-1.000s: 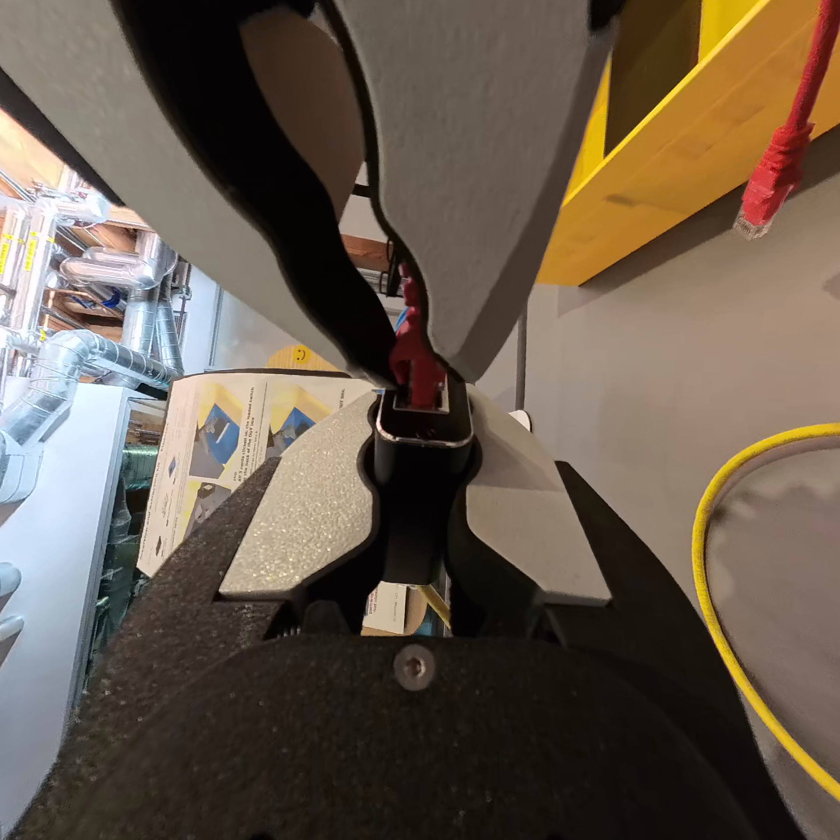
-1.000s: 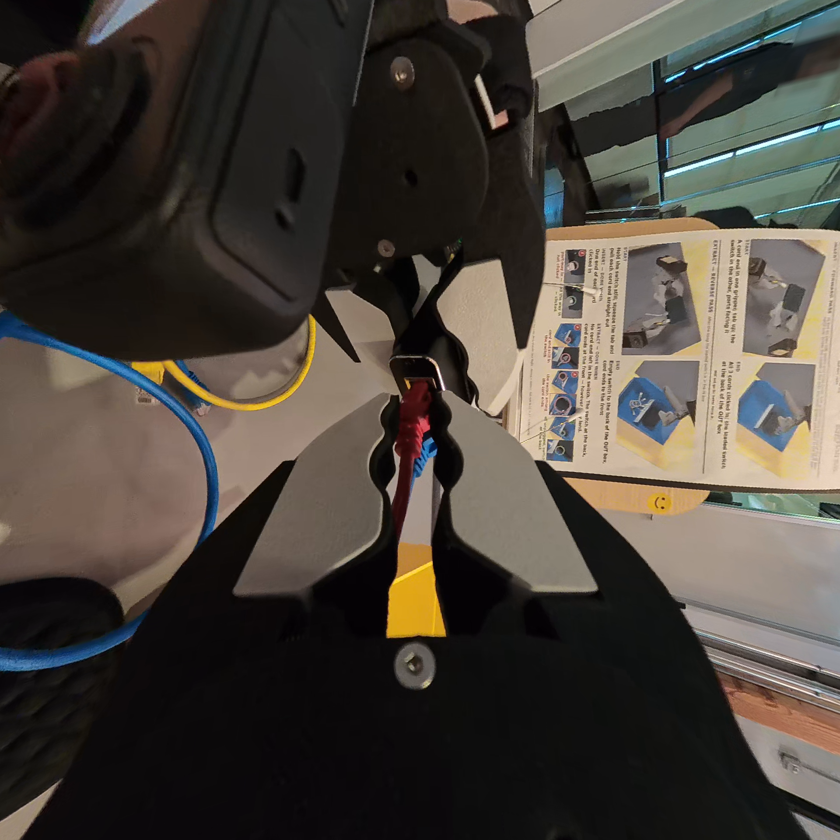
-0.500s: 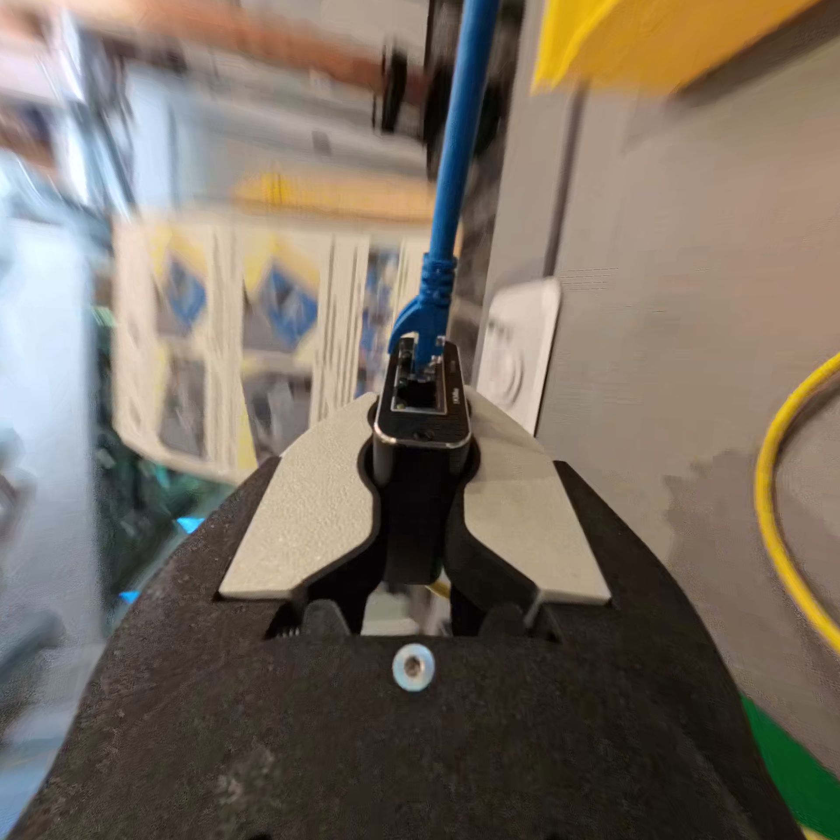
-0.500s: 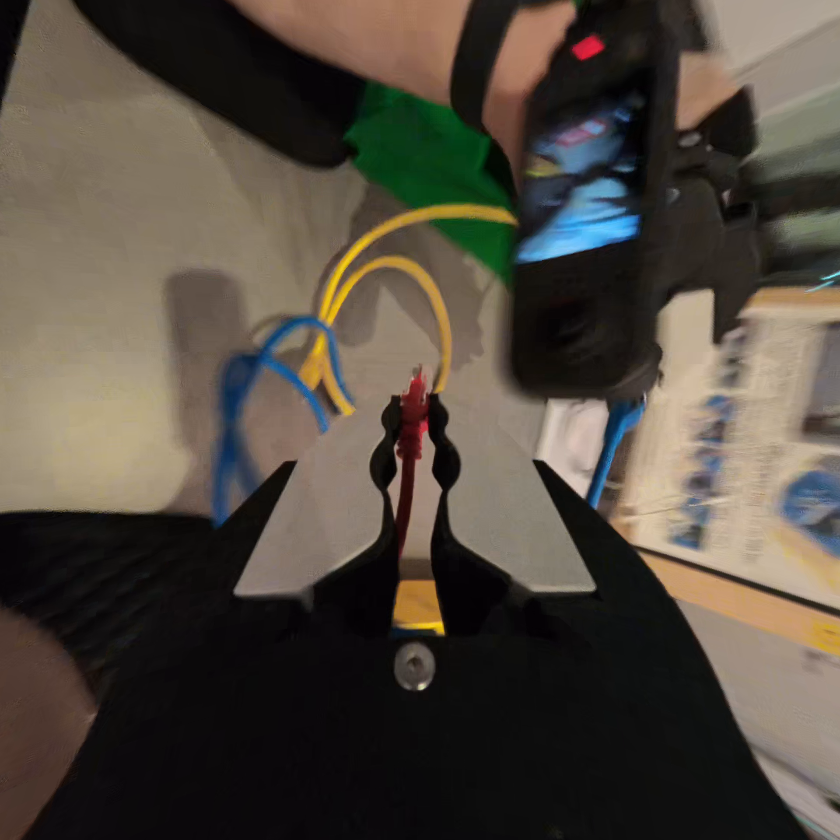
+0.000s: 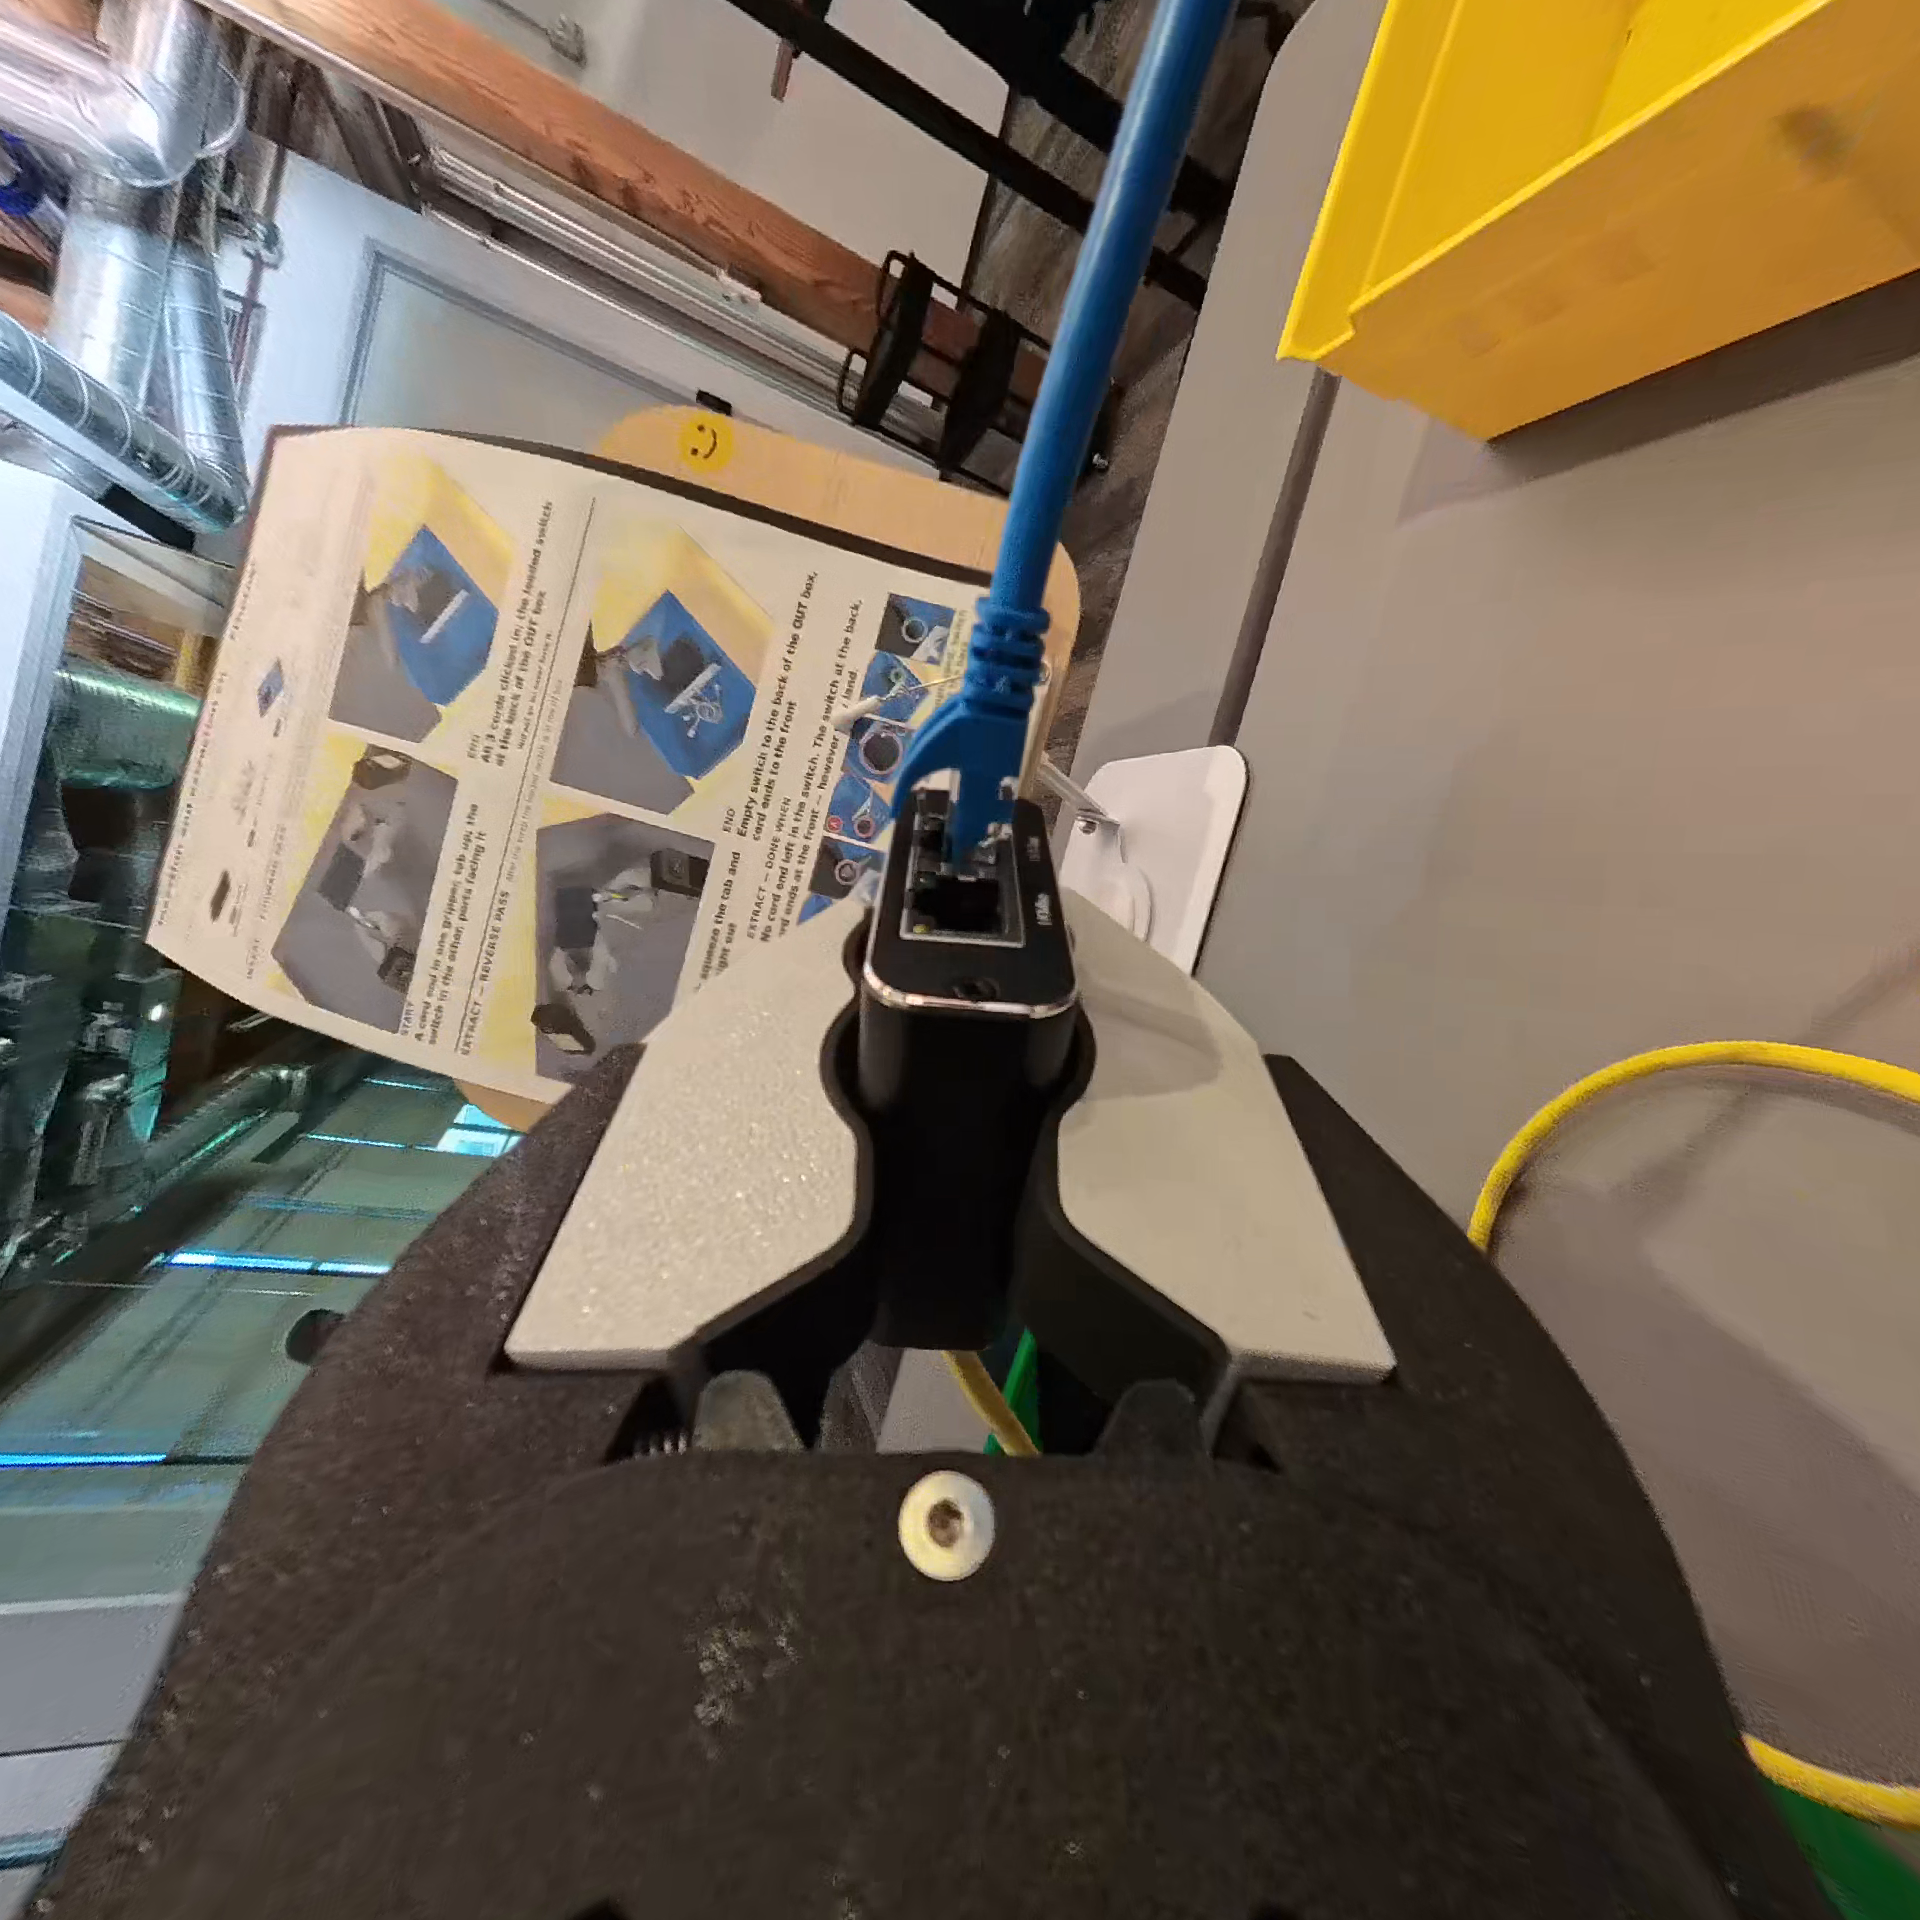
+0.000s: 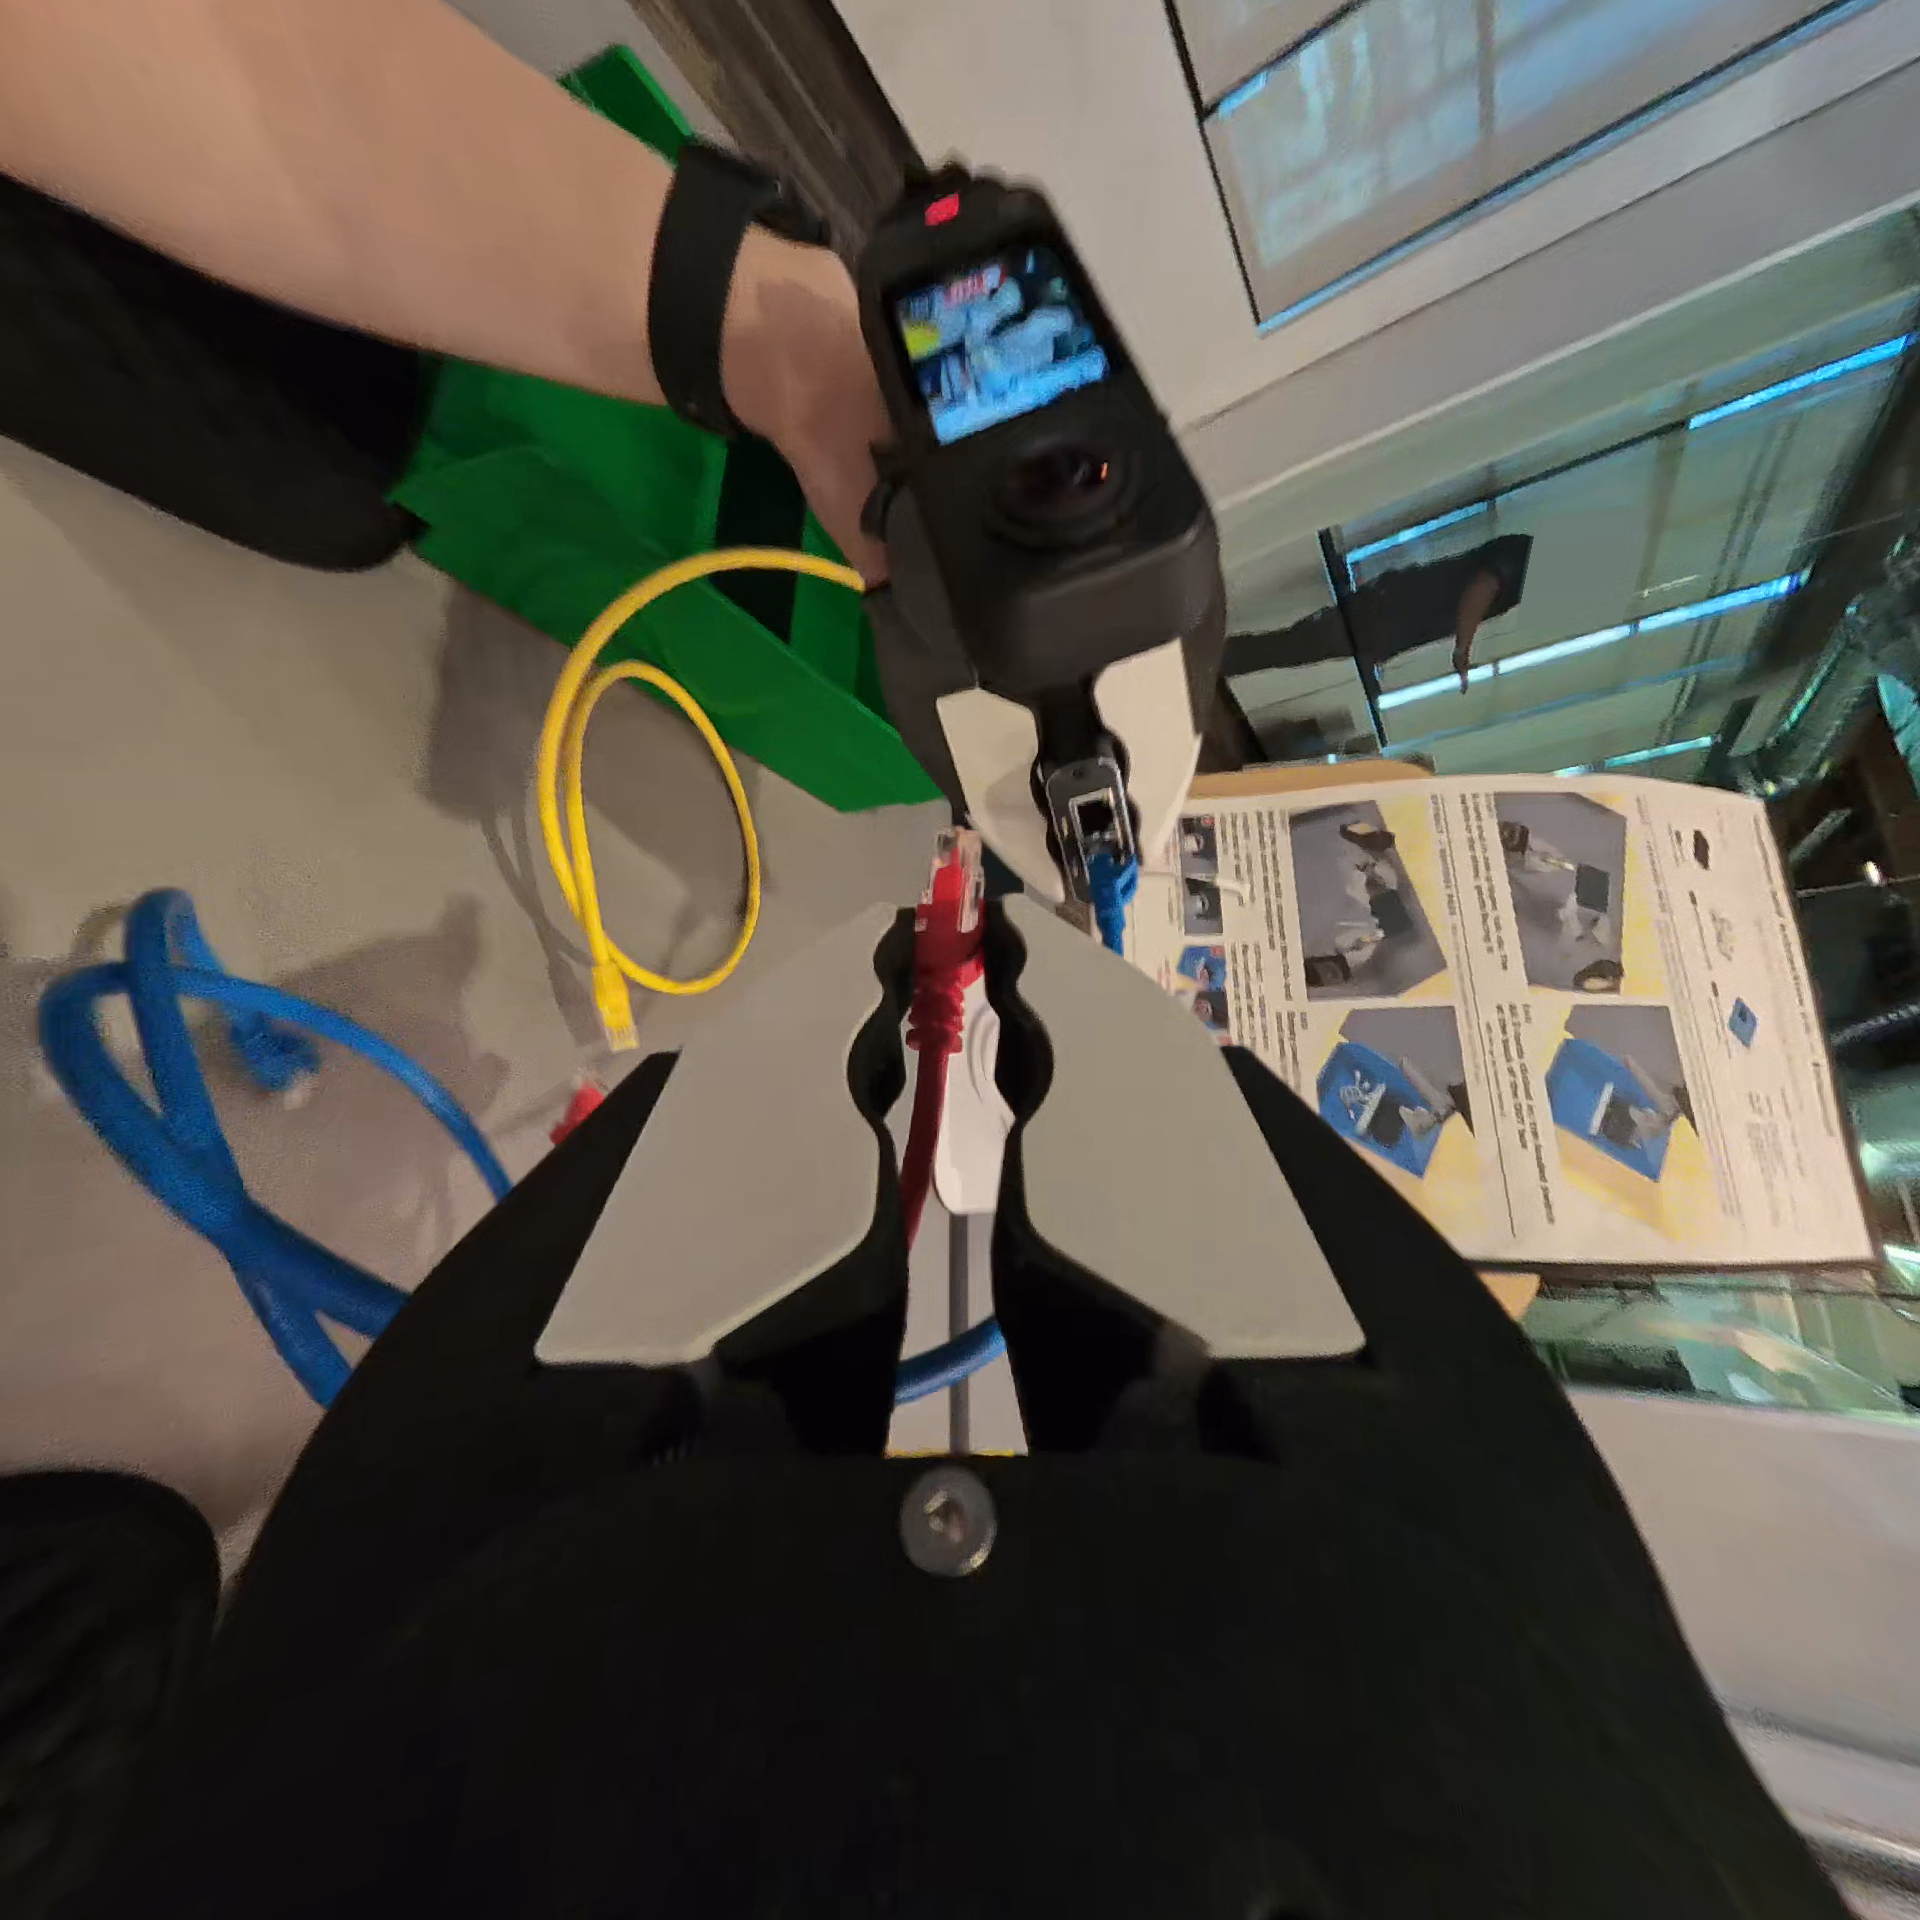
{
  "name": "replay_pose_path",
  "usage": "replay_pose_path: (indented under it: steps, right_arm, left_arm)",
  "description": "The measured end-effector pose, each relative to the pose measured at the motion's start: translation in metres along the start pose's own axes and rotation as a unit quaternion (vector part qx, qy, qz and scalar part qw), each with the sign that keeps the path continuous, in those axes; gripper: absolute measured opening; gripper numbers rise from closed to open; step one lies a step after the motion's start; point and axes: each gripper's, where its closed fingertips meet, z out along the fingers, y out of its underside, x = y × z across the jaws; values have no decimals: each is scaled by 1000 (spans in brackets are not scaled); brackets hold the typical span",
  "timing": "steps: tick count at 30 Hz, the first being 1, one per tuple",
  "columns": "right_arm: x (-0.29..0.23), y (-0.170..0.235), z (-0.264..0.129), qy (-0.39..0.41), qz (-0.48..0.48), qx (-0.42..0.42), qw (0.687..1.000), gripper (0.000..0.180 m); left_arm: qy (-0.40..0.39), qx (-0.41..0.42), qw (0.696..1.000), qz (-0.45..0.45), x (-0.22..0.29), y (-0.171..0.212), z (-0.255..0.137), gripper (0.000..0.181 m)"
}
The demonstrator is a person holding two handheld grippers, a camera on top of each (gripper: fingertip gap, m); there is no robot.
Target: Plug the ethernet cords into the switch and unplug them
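Switch point(image 5: 966, 997) is clamped upright in the left claw point(image 5: 961, 1039), ports facing away from the camera. One blue cord point(image 5: 1081, 343) is plugged into a far port, and the nearest port is seen vacant. Red cord point(image 6: 940, 997) is pinched just behind its plug by the right claw point(image 6: 948, 935), with the plug held just beside the switch, not touching. Yellow cord point(image 6: 582, 790) and another blue cord point(image 6: 187, 1122) are left loose on the grey table point(image 6: 208, 727), near a green bin point(image 6: 582, 540). An instruction sheet point(image 6: 1507, 1018) is propped behind.
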Motion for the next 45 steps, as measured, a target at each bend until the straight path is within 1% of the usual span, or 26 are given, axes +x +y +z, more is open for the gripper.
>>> replay_pose_path:
  steps: [1, 5, 8, 10, 12, 15, 17, 19, 20, 21, 22, 24, 25, 29, 31, 32, 33, 35, 37, 38, 40, 42, 44, 45]
  right_arm:
    - [2, -5, -2, 3, 4, 16, 1000, 14]
    - [16, -15, -20, 43, 9, 58, 997, 14]
    - [26, -28, -43, 62, 33, 125, 990, 14]
    - [31, -35, -57, 67, 51, 171, 982, 14]
    - [40, -42, -73, 86, 66, 216, 970, 15]
    - [57, -53, -109, 133, 92, 298, 941, 14]
    - [68, -48, -133, 172, 109, 321, 925, 14]
    - [72, -31, -148, 203, 108, 295, 928, 14]
    - [71, -20, -153, 209, 103, 274, 933, 14]
    - [65, -8, -156, 198, 101, 251, 942, 15]
    - [61, 6, -159, 192, 103, 225, 950, 15]
    - [66, 43, -170, 231, 124, 167, 951, 15]
    - [70, 59, -179, 253, 140, 155, 945, 15]
    - [74, 102, -219, 311, 199, 189, 910, 15]
    - [70, 123, -229, 318, 227, 192, 900, 15]
    - [66, 136, -226, 304, 251, 181, 901, 14]
    - [58, 150, -217, 271, 279, 162, 907, 15]
    - [44, 183, -196, 232, 318, 100, 914, 15]
    - [24, 195, -168, 146, 353, 91, 920, 15]
    - [19, 205, -157, 126, 366, 81, 918, 15]
    - [12, 234, -135, 110, 392, 29, 913, 15]
    - [-11, 254, -113, 48, 430, -14, 902, 15]
    - [-39, 275, -96, -12, 466, -82, 881, 15]
    - [-54, 288, -92, -37, 481, -129, 867, 15]
  left_arm:
    - [4, 0, 1000, 0, 2, 1, 1, 27]
    - [20, -14, 1000, -10, 6, 8, 8, 27]
    - [45, -48, 997, -40, 11, 22, 14, 27]
    - [53, -76, 995, -37, 15, 32, 17, 27]
    - [47, -95, 994, -25, 15, 38, 21, 27]
    - [55, -116, 992, -14, 20, 45, 24, 27]
    - [60, -123, 991, -10, 23, 49, 26, 27]
    - [60, -123, 990, -15, 22, 50, 26, 27]
    - [58, -124, 990, -15, 21, 51, 26, 27]
    - [56, -123, 991, -16, 19, 51, 25, 27]
    - [54, -121, 991, -18, 17, 50, 24, 27]
    - [49, -116, 992, -21, 14, 49, 22, 27]
    - [46, -116, 992, -21, 12, 48, 20, 27]
    - [42, -112, 993, -26, 7, 46, 16, 27]
    - [37, -110, 993, -26, 4, 45, 14, 27]
    - [39, -109, 993, -27, 4, 44, 13, 27]
    - [40, -108, 993, -28, 4, 43, 12, 27]
    - [38, -106, 993, -28, 3, 42, 11, 27]
    - [39, -104, 993, -26, 4, 40, 10, 27]
    - [40, -103, 994, -24, 5, 39, 11, 27]
    - [43, -103, 994, -19, 7, 37, 11, 27]
    - [44, -103, 994, -14, 9, 35, 11, 27]
    - [47, -100, 994, -11, 10, 33, 10, 27]
    - [47, -99, 994, -9, 10, 32, 10, 27]
